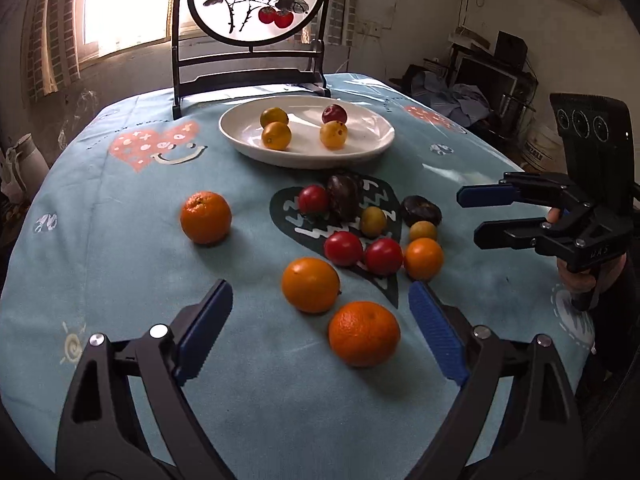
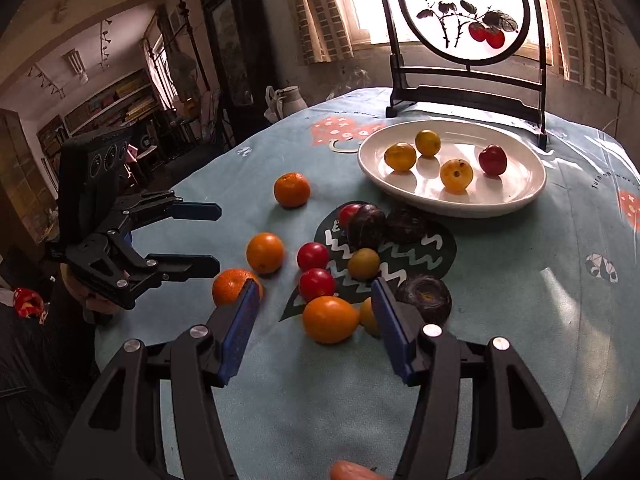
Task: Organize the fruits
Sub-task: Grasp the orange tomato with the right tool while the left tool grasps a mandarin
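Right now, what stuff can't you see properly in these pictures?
- Right wrist view: a small yellow fruit is half hidden behind the right tongs' blue pad.
- Right wrist view: an orange-pink thing is cut off by the bottom edge.
- Left wrist view: small black writing on the blue tablecloth is too tiny to read.

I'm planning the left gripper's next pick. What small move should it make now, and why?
Probably ease the open, empty left gripper down around the nearest orange, which lies loose on the tablecloth between its fingertips. The plate holds only four fruits.
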`<action>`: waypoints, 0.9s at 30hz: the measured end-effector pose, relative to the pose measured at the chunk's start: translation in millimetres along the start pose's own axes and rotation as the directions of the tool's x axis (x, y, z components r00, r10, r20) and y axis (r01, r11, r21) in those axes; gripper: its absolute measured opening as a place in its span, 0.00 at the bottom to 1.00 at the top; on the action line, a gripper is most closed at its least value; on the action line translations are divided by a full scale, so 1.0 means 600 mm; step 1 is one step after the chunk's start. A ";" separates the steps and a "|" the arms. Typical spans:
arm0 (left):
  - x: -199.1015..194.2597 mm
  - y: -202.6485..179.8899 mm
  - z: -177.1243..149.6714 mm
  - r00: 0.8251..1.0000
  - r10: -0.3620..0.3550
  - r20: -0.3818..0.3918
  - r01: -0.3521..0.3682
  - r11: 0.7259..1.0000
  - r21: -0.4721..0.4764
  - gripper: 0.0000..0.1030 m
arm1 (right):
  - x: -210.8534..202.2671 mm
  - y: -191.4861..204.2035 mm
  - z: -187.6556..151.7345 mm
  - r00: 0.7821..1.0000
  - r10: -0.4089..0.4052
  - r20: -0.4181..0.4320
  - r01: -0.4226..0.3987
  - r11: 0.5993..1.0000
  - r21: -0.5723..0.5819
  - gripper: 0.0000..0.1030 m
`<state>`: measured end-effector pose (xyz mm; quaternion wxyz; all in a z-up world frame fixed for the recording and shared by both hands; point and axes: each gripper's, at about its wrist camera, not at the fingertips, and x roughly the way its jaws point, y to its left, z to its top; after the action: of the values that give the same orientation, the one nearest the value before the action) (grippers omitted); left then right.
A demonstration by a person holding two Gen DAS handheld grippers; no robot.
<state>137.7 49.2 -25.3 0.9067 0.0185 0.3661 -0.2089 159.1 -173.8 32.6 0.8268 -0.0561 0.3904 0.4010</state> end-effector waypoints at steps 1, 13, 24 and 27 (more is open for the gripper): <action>-0.002 -0.003 -0.002 1.000 -0.015 0.001 0.015 1.000 0.004 0.88 | 0.004 0.004 -0.003 1.000 0.001 -0.017 -0.002 1.000 -0.006 0.57; 0.005 -0.018 -0.022 0.998 -0.028 -0.055 0.031 0.999 0.039 0.88 | 0.060 -0.001 -0.029 0.985 -0.024 -0.171 0.027 0.999 0.017 0.57; 0.029 -0.023 -0.029 0.991 -0.039 -0.128 0.045 0.998 0.044 0.67 | 0.084 -0.015 -0.027 0.980 -0.017 -0.196 0.035 0.995 0.090 0.51; 0.035 -0.026 -0.032 0.989 -0.041 -0.145 0.048 0.998 0.044 0.67 | 0.086 -0.017 -0.023 0.982 -0.017 -0.189 0.038 0.994 0.106 0.51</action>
<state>132.7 30.8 -51.7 0.8722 0.0471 0.4260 -0.2358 177.3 -154.2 -14.9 0.7937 -0.0538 0.4869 0.3606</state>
